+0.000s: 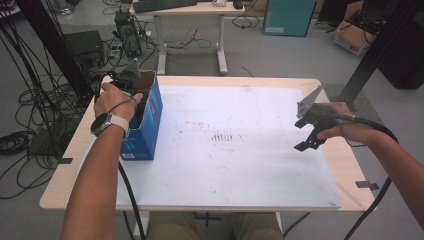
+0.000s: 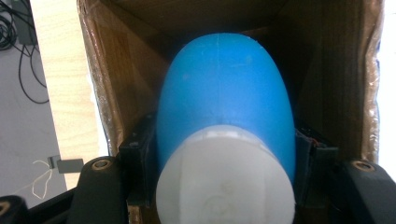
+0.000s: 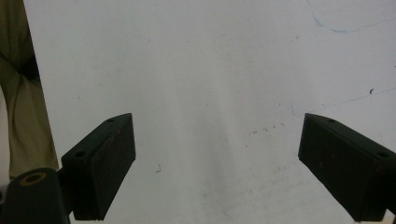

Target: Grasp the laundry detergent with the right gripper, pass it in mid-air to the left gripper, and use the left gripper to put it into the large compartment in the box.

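Observation:
A blue bottle (image 2: 224, 88) with a white cap (image 2: 226, 179) sits inside an open cardboard box (image 2: 116, 84), whose outside is blue (image 1: 145, 125) at the table's left. My left gripper (image 2: 224, 172) reaches down into the box and is shut on the bottle, one black pad (image 2: 137, 158) pressed against each side just above the cap. In the high view the left gripper (image 1: 131, 80) is at the box mouth, its jaws hidden inside. My right gripper (image 1: 306, 134) hovers over the white mat (image 1: 225, 150) at the right, open, with nothing between its fingers (image 3: 105, 163).
The wooden table (image 1: 65, 165) shows around the white mat. Beyond it stand a second desk (image 1: 190, 30), cables on the floor at the left (image 1: 30, 110), black frame posts and a teal cabinet (image 1: 290, 17). The person's trousers (image 3: 23, 116) show in the right gripper view.

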`<state>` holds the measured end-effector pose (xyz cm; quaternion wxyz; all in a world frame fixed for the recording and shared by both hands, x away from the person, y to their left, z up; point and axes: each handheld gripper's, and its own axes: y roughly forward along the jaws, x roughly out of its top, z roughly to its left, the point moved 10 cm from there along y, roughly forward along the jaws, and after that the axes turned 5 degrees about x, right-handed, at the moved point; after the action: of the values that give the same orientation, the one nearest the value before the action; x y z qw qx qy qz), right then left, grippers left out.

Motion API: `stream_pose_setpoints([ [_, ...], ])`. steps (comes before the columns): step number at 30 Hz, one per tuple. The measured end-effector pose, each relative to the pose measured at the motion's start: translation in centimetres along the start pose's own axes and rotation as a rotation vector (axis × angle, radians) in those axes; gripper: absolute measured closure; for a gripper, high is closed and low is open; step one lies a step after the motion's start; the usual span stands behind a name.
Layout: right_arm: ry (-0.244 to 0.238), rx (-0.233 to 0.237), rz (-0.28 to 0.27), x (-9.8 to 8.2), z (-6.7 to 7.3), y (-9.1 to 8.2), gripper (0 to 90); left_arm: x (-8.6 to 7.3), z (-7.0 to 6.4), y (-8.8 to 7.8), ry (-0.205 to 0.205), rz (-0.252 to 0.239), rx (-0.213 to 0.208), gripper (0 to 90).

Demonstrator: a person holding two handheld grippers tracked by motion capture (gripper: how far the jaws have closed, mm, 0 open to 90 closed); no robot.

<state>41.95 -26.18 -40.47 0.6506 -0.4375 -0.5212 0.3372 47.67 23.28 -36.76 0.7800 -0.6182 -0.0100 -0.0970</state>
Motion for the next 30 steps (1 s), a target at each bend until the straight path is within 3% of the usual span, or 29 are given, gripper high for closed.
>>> stream_pose_setpoints([
  [30, -0.003, 0.0, 0.006, -0.03, 0.15, 0.31, 10.9, -0.15, 0.02, -0.06, -0.007, 0.013, -0.008, 37.6],
])
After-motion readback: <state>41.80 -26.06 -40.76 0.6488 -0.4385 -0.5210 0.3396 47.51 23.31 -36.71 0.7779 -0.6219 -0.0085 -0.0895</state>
